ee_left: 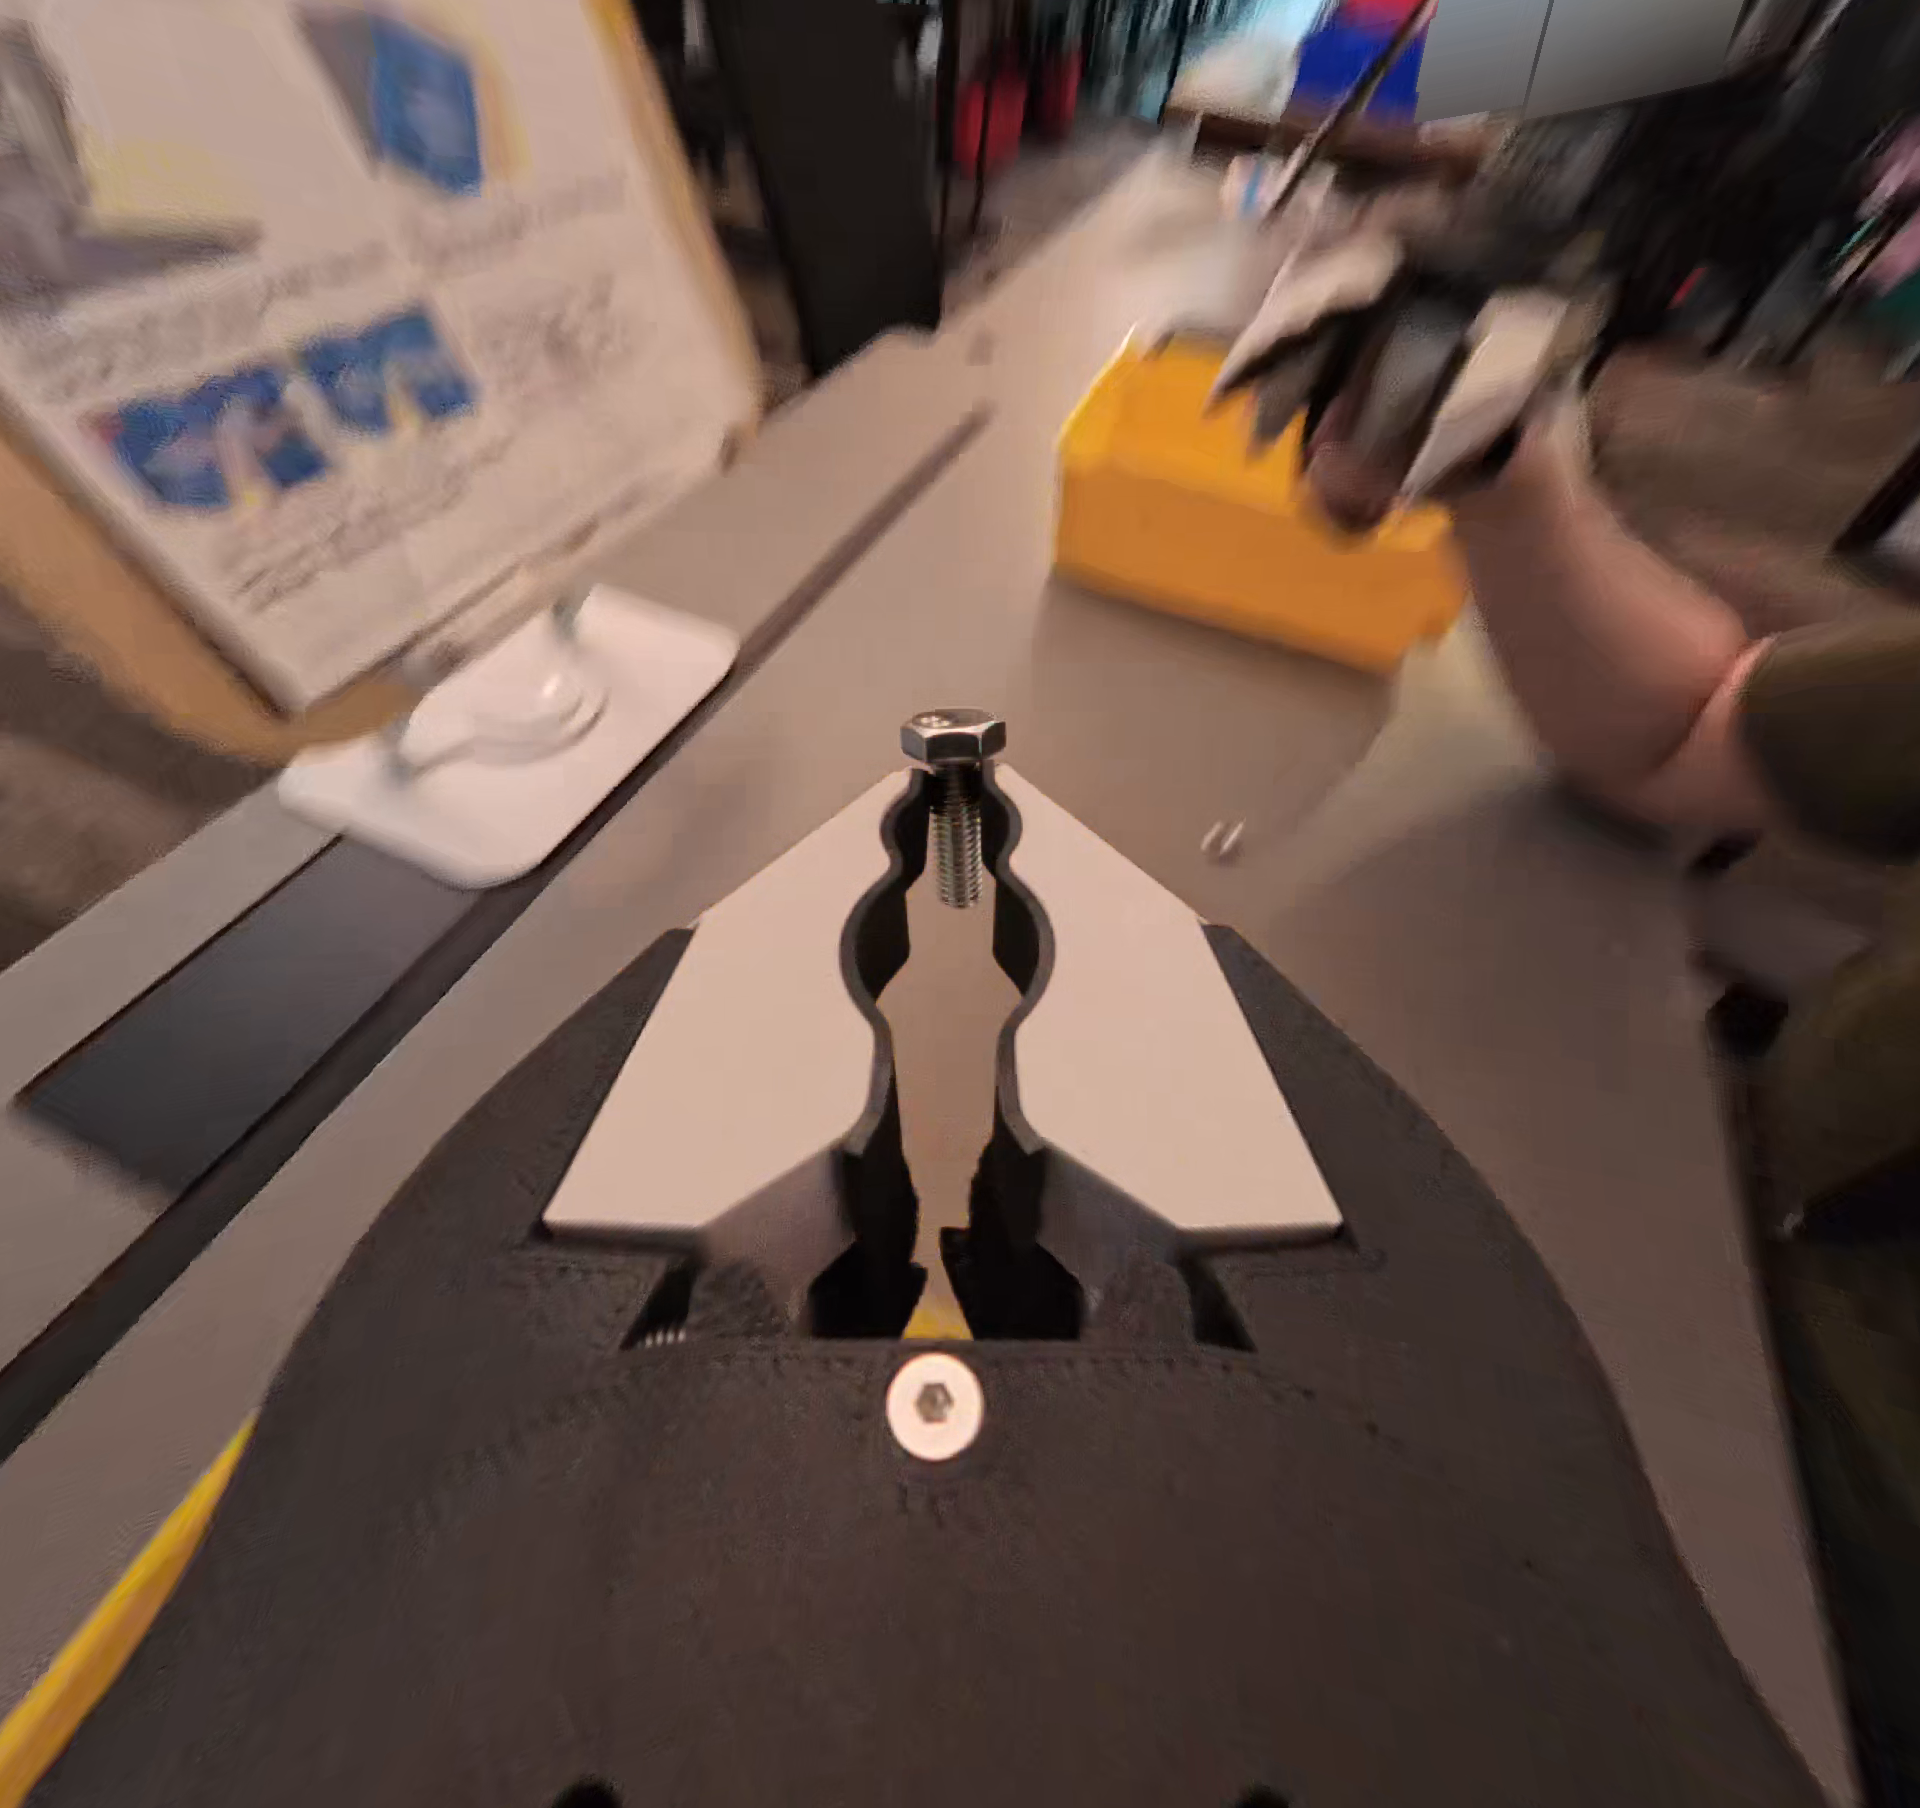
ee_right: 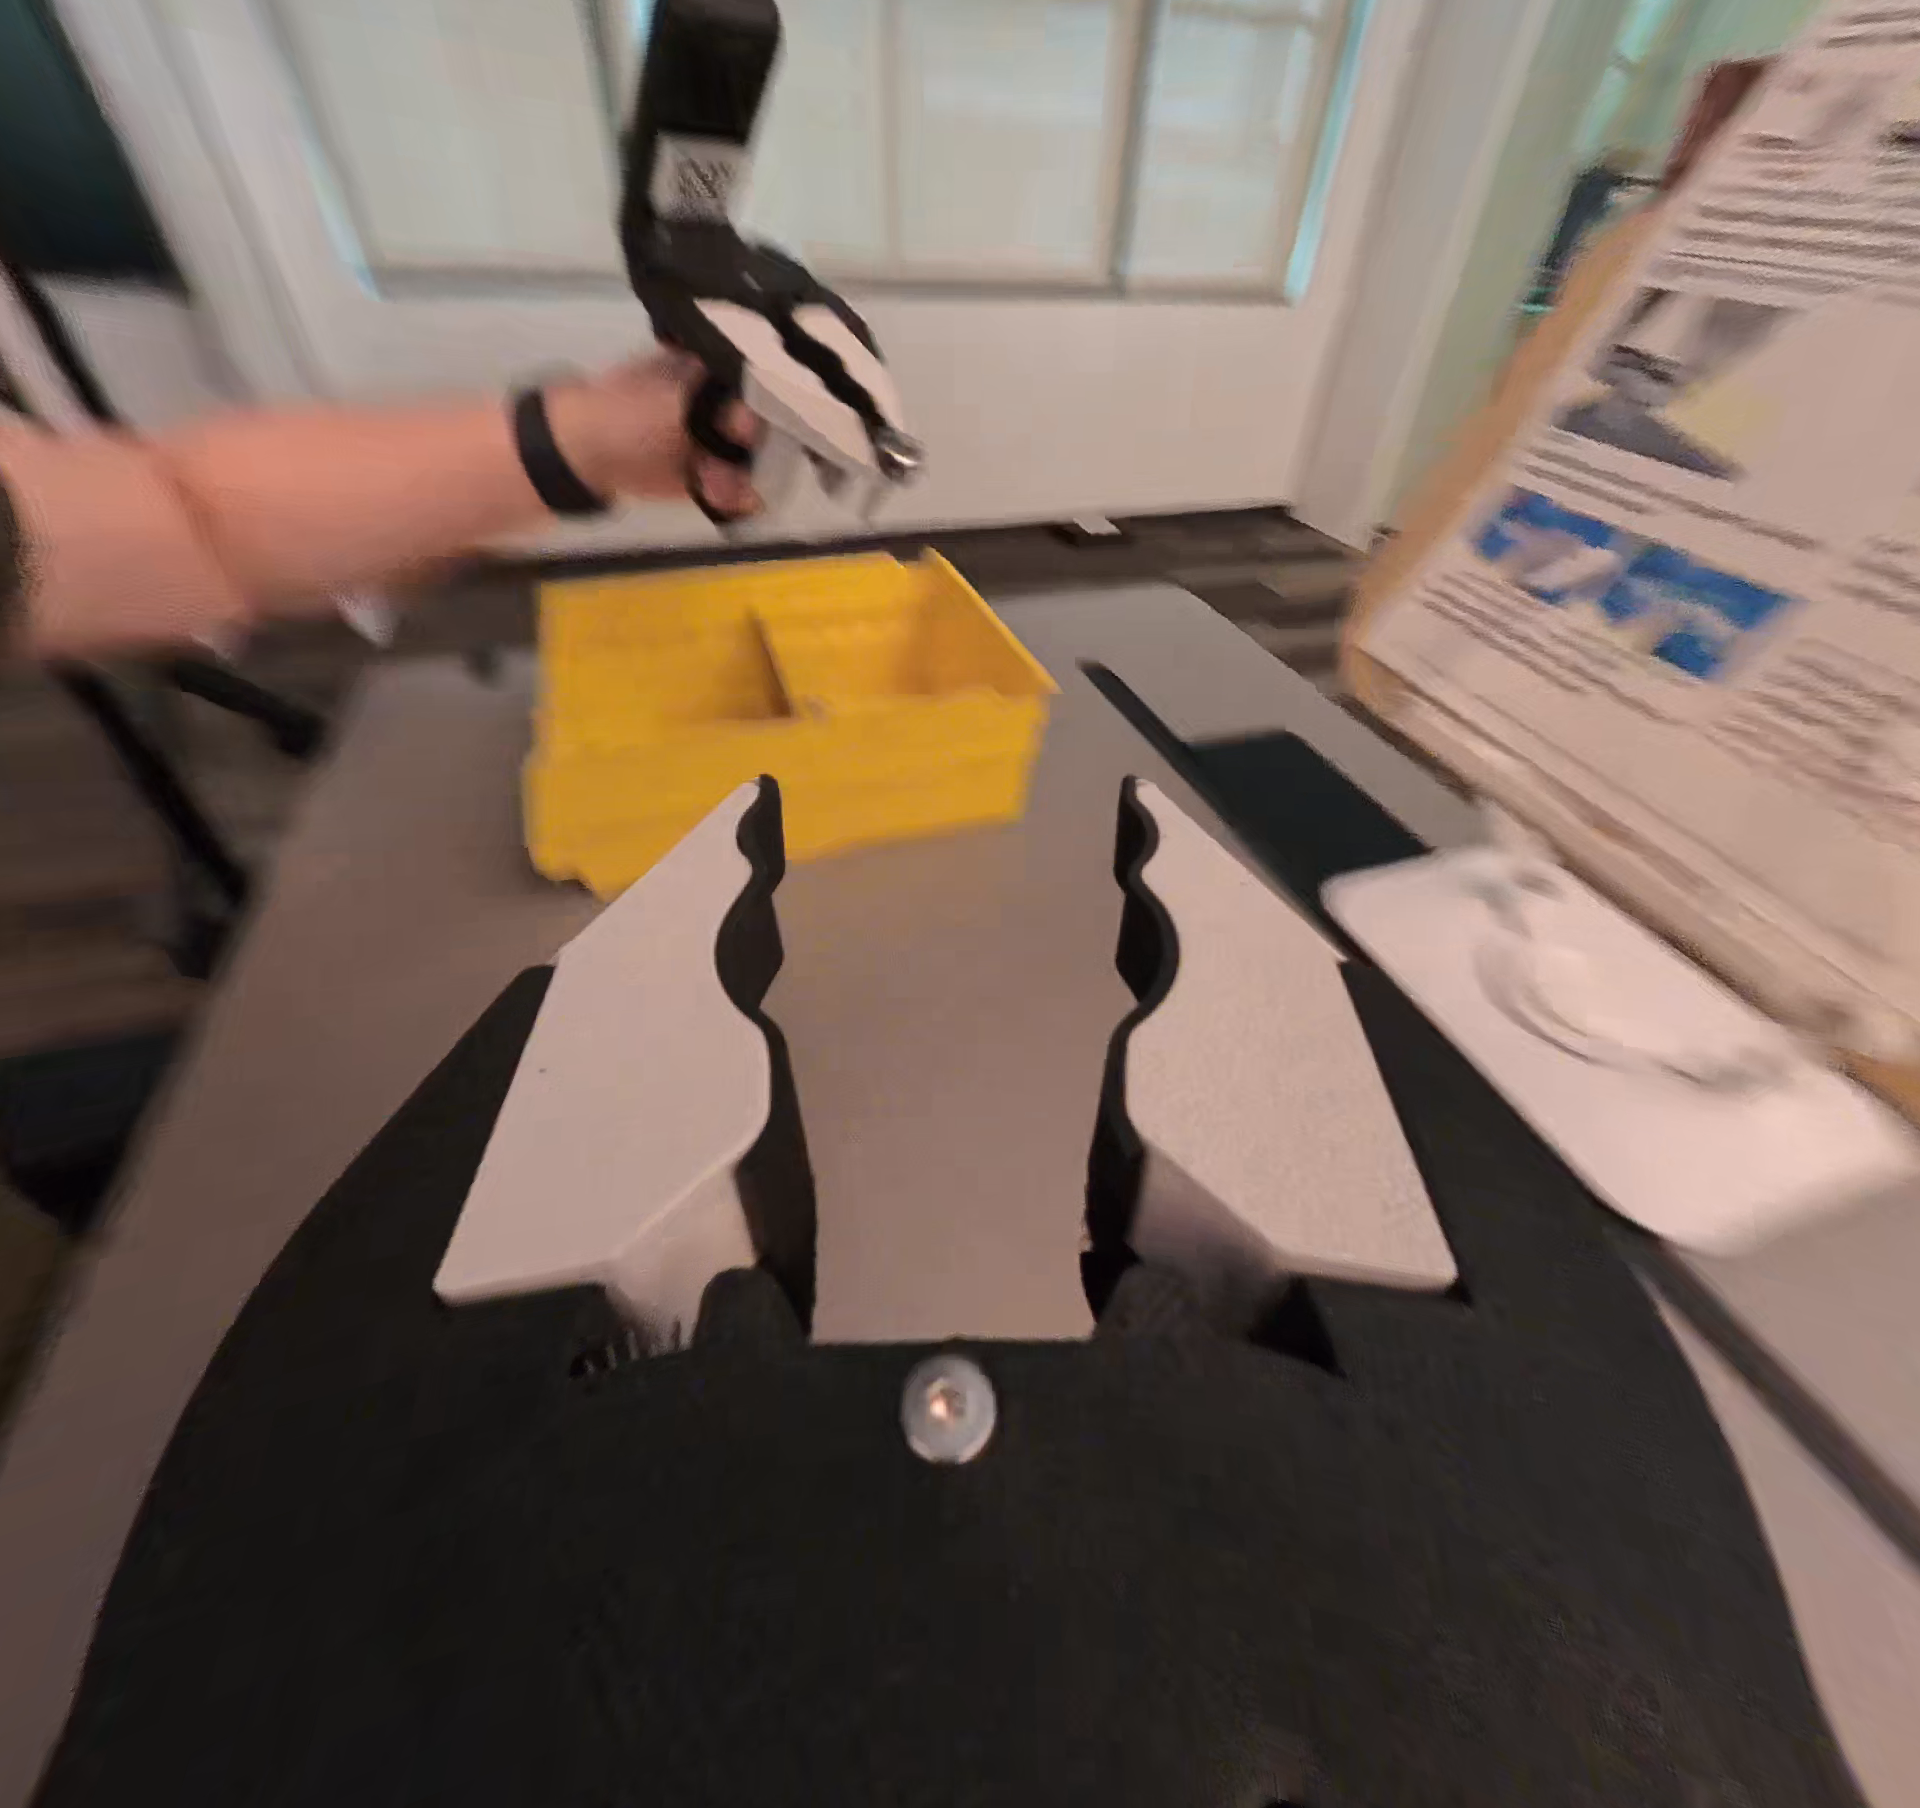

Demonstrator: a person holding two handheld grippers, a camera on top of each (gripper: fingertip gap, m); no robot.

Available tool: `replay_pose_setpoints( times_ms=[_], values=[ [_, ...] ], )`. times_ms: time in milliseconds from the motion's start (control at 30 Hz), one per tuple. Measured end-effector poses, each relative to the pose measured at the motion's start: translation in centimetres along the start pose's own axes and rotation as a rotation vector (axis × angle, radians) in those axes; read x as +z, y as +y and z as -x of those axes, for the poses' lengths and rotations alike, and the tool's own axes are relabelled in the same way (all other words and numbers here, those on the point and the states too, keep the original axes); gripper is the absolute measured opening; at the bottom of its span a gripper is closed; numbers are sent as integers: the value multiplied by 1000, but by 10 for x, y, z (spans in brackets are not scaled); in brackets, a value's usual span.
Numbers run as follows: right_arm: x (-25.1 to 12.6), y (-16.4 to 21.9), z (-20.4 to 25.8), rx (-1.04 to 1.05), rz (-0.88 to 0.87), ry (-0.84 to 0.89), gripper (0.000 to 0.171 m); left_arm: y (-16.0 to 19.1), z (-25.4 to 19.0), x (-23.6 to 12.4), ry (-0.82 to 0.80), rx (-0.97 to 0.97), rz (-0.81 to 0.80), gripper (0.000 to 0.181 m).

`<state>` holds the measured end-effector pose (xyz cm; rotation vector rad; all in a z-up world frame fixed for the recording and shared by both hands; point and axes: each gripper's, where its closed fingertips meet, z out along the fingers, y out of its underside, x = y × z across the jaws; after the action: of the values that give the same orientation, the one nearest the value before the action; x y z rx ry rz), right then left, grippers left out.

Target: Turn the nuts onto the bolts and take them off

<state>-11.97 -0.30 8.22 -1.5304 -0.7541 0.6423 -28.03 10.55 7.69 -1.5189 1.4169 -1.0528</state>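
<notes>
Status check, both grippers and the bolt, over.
Left gripper shut on bolt, no nut on it. Right gripper open, empty. Yellow bin ahead.

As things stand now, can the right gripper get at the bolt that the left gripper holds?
Probably yes. The right gripper is open and holds nothing, and the bolt sticks out past the left gripper's fingers, head exposed. Between them I see only open air above the yellow box.

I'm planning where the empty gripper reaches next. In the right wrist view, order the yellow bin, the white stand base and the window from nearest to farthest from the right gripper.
From the right gripper, open and empty:
1. White stand base, close on the right.
2. Yellow bin, ahead, slightly left.
3. Window, across the room.
</notes>
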Motion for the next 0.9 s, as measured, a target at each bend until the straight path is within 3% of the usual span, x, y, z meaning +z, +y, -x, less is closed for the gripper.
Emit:
replay_pose_setpoints(
  times_ms=[133, 200, 367, 467, 500, 533, 600, 667, 800, 900],
  values=[
    [28, -33, 53, 268, -223, -277, 59, -77, -83, 29, 108, -63, -325, 7],
    [33, -36, 65, 276, -224, -296, 57, -97, -117, 46, 155, -42, -418, 6],
    [14, -59, 64, 207, -327, -211, 48, -117, -169, 75, 244, 1, -497, 7],
    [3, -65, 68, 193, -343, -252, 36, -117, -184, 90, 257, 18, -476, 7],
    [-1, -66, 75, 160, -344, -295, 11, -117, -187, 94, 258, 24, -469, 7],
    [-2, -65, 77, 125, -335, -302, 8, -117, -189, 97, 257, 28, -470, 8],
    [-3, -59, 71, 56, -279, -243, 8, -115, -187, 101, 224, 40, -459, 8],
    [-5, -52, 56, -68, -196, -100, 8, -108, -179, 104, 146, 63, -402, 39],
    [-22, -46, 24, -516, -13, 294, 8, -92, -165, 109, -59, 136, -292, 47],
    [-25, -46, 25, -758, 66, 401, 8, -98, -169, 114, -106, 163, -329, 53]
  ],
)
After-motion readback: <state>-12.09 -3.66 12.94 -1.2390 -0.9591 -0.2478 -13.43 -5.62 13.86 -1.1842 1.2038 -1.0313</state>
